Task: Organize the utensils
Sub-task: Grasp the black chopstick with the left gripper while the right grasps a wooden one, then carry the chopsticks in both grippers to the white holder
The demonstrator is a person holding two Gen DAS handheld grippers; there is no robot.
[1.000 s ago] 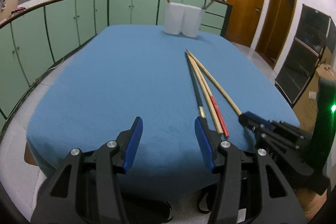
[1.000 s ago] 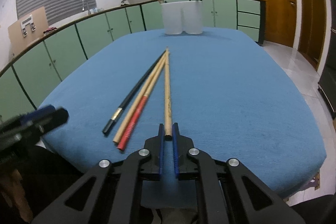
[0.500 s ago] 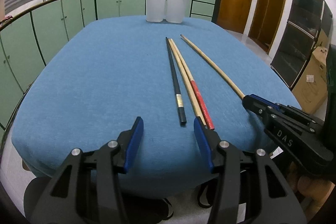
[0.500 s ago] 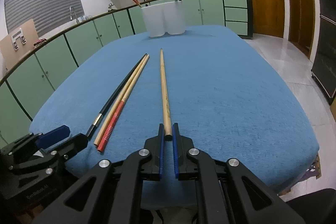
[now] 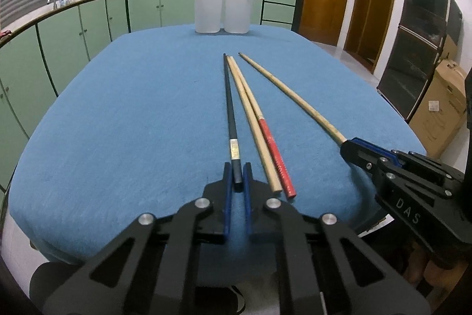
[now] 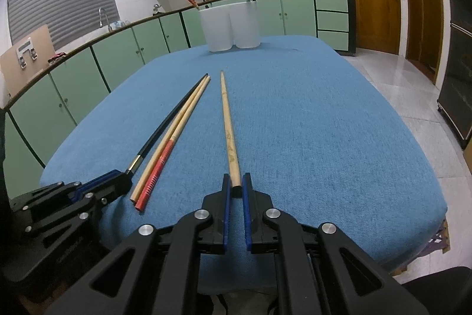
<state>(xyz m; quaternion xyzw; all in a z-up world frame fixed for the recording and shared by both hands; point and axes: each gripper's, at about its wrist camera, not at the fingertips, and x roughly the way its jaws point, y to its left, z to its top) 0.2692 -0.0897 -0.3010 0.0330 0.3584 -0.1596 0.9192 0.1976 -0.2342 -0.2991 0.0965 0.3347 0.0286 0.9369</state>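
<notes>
Left gripper [image 5: 237,177]: fingers clamped on near end of black chopstick [image 5: 230,111]. Right gripper [image 6: 236,187]: fingers clamped on near end of tan chopstick [image 6: 227,126]. Both sticks lie on blue counter [image 5: 132,123]; plain and red-handled sticks [image 5: 273,148] loose between them. Holder [image 5: 224,9] at far edge. Handling: lift both ends evenly, keep grips firm so tips don't sag, avoid nudging the loose pair.

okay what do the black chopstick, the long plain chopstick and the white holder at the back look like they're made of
Black chopstick: probably lacquered wood or plastic, smooth dark sheen, metallic-looking band near the end. Long plain chopstick: likely bamboo or wood, pale matte tan with faint printed marks. White holder: seems frosted translucent plastic, since a chopstick shows dimly through its wall.
</notes>
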